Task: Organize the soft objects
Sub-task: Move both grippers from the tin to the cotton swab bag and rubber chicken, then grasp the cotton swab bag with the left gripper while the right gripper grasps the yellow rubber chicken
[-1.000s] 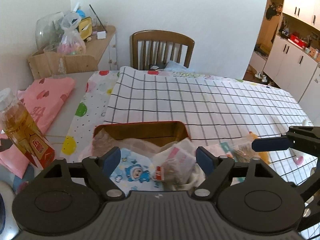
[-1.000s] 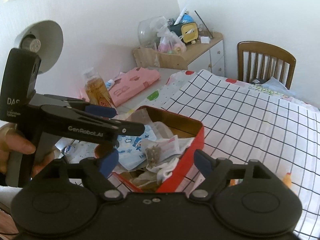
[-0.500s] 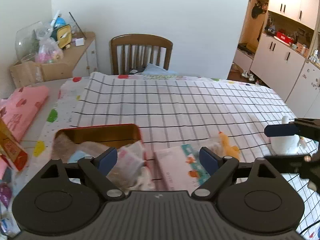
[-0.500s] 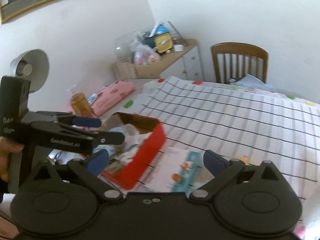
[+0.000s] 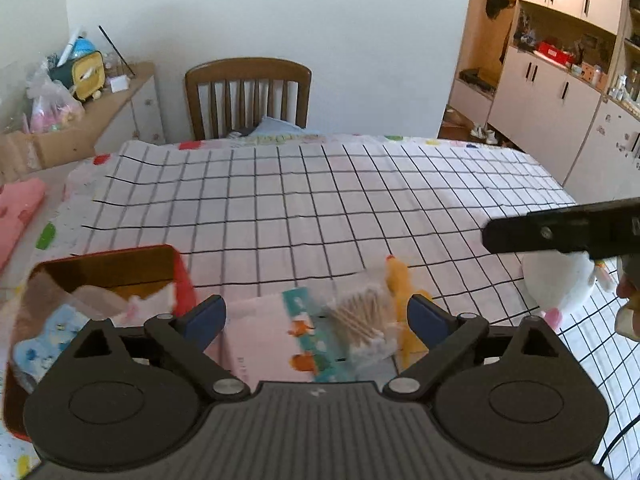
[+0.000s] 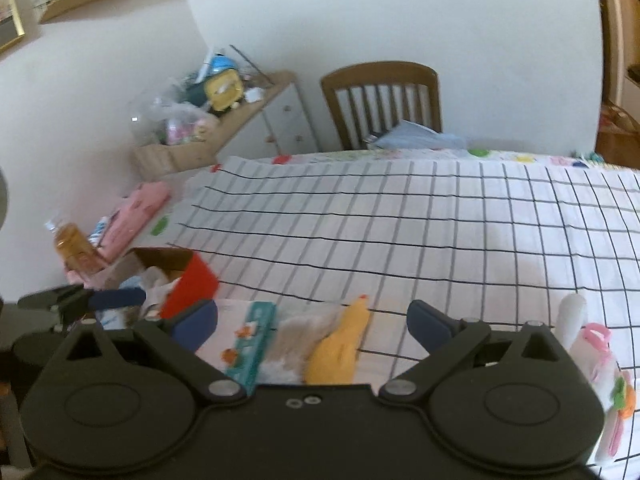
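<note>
Legible text: none. Pink packet (image 5: 264,336) at the bench's near edge carries faint small print, too blurred to read. Amber bottle (image 6: 74,246) near the bench's left edge bears a label, its print unreadable. No brands, numbers or signs elsewhere.

Bare checked cloth (image 5: 320,208) beyond toys (image 5: 400,280)

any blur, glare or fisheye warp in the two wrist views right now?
Left wrist: cotton swab bag and red box contents smeared; grid cloth lines bow outward; even daylight, no glare. Right wrist: softer overall, yellow toy and white plush streaked, door frame at the right edge curved.
</note>
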### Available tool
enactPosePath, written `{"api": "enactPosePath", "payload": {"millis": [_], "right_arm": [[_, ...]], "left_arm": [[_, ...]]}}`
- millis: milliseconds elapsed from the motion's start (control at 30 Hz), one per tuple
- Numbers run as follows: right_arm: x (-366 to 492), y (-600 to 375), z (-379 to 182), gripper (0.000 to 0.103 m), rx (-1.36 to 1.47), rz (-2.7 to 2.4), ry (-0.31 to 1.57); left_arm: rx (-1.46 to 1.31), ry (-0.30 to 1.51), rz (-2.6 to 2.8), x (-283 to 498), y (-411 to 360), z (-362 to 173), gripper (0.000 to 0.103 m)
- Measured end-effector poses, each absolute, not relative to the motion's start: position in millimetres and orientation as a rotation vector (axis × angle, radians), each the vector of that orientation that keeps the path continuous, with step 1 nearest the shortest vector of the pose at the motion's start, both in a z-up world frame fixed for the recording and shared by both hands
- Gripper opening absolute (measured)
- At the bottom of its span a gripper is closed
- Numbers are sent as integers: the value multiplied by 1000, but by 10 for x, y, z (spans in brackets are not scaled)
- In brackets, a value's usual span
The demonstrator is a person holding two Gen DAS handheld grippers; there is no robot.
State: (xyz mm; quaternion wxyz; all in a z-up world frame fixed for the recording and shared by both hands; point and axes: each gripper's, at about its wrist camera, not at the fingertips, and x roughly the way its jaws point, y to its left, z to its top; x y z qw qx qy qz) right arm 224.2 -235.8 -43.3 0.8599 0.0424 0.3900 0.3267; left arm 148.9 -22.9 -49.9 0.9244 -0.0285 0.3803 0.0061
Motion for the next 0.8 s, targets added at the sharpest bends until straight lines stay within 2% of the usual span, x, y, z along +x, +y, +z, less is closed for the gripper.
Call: {"api": "enactPosePath", "payload": {"millis": [567, 633, 800], "right_arm": [[2713, -2185, -955, 94, 95, 634, 981], [2756, -2165, -1008, 86, 102, 627, 999], [2853, -2101, -1121, 79, 111, 625, 1038]], "left_arm": [[-133, 841, 8, 1866, -538, -951, 98], [-135, 851, 16, 1899, -555, -998, 98], [-125, 842, 20, 1957, -591, -1039, 98]]}}
